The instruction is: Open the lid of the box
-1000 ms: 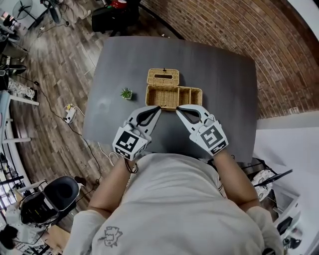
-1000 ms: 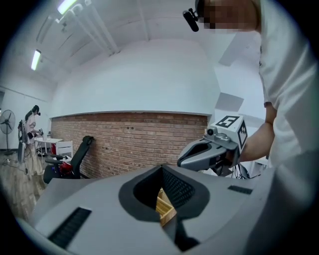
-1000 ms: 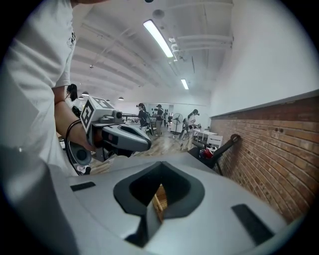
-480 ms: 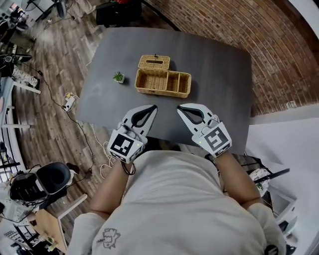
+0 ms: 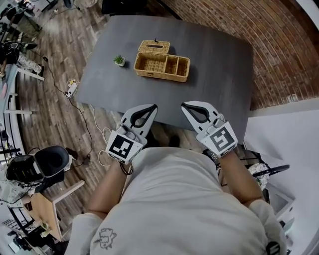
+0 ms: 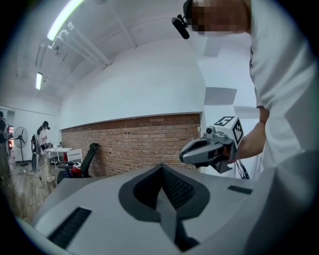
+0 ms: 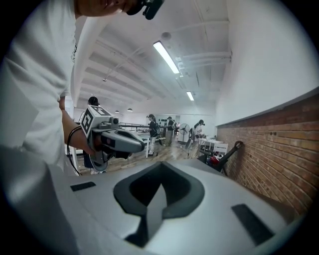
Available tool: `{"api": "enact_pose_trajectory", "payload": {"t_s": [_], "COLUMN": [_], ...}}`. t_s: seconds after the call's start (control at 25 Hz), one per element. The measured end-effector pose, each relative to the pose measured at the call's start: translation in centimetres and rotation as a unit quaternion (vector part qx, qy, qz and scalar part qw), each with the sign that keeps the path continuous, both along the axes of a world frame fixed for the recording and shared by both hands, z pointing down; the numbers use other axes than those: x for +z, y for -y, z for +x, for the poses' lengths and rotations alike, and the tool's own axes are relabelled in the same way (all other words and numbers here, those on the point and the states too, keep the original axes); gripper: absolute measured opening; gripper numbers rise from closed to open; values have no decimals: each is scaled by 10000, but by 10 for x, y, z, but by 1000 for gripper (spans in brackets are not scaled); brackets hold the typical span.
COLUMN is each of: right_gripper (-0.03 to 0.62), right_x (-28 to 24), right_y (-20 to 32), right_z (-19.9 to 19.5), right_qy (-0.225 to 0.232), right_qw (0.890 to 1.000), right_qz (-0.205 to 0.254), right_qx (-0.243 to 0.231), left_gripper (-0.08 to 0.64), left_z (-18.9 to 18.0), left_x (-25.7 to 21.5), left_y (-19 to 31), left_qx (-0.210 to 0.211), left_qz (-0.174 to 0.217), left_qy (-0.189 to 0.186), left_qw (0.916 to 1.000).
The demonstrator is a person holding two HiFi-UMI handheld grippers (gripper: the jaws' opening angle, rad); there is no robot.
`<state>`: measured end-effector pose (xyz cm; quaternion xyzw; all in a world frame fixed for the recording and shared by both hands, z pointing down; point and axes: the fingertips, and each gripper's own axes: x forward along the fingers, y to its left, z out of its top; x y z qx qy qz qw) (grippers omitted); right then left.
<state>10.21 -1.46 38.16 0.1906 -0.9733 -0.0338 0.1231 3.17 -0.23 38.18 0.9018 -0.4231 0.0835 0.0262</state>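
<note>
Both shut and empty, my left tool (image 5: 152, 107) and right tool (image 5: 185, 105) hang well short of the box (image 5: 162, 67); jolting the worktop (image 5: 219, 60) could drop its raised lid (image 5: 153, 47).

**Stuff you can't really make out in this one**

In the head view, the little plant (image 5: 119, 60) on the table (image 5: 219, 69) is too tiny for any detail, and so are the wicker box (image 5: 162, 66) compartments. The person's shirt (image 5: 184, 209) hides the floor at bottom centre. In the left gripper view the face (image 6: 219, 15) at the top is mosaicked out, and the figures (image 6: 44, 137) at far left are specks. The people (image 7: 152, 125) mid-frame in the right gripper view are just as small.
</note>
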Motion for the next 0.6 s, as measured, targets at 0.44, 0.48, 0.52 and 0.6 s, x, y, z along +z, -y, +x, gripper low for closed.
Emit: {"api": "enact_pose_trajectory", "payload": {"t_s": [0.44,0.48,0.52,0.6], "right_gripper": [5,5,5,5], "right_x": [-9,-10,-11,-10], "right_y": [-41,-46,-50,-60], "right_z": [-6,-7,-8,-11], "right_qy": [115,153,179,174], "right_qw": [9998,9997,9995,9993], "right_qz": [95,96,89,48], "right_qx": [135,176,225,323], "left_gripper": [11,12,11,11], "left_z": [-8,-12,-16,-26], "left_x": [-21,-21,-21,-22], "left_y": [-33,-38,-43,-54], "left_qx": [111,107,105,103], "left_qz": [254,243,235,227], "left_qy": [-154,-164,-174,-195], "left_qw": [9995,9995,9995,9995]}}
